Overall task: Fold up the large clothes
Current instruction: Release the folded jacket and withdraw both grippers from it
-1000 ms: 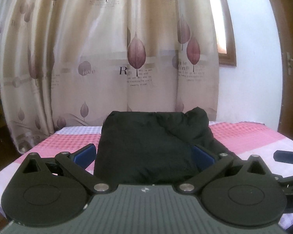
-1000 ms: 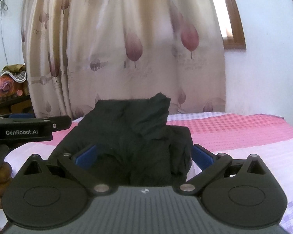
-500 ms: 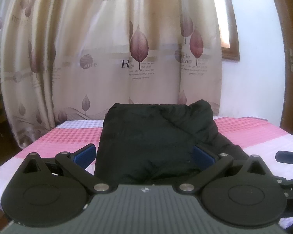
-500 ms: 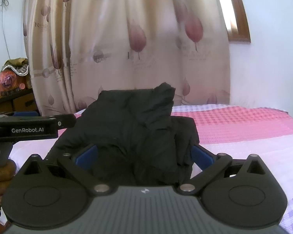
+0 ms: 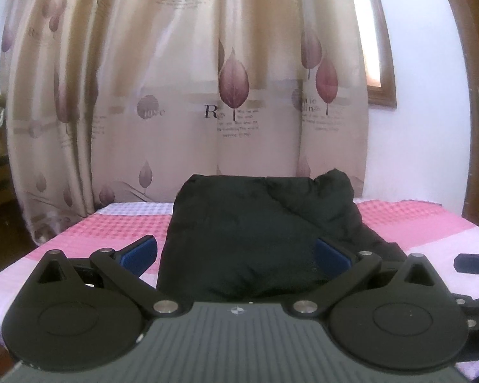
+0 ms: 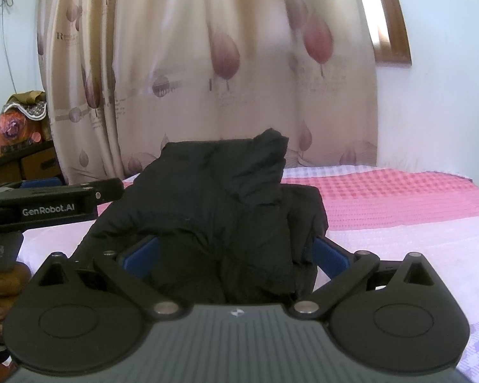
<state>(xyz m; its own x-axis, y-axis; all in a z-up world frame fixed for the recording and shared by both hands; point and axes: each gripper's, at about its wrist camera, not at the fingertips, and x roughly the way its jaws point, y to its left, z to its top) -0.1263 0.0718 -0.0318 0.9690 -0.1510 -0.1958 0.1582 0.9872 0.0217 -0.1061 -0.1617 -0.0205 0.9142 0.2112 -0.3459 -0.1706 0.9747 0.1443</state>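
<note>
Right now my left gripper sits low over the near edge of the bed, its blue fingers spread wide. The near hem of the black garment lies between them, but neither pad presses on it as far as I can see, so I take it as not gripped. My right gripper is set the same way, fingers wide apart, with the bundled right end of the cloth bulging up between them; whether a pad brushes the fabric there I cannot tell.

Just past my fingers the garment lies on the pink and white checked cover, near the middle of the bed and running back toward its far edge. It is already gathered into a thick, roughly rectangular block with a fairly straight far edge. One loose corner still pokes up at the far right of the pile, and the near right side is rumpled rather than flat.

My judgement is that the main folds are made and what is left is tidying: pressing that raised corner down and squaring the right side, perhaps one more fold over.

Beyond the bed hang the leaf-printed curtains, with a window frame to their right.
</note>
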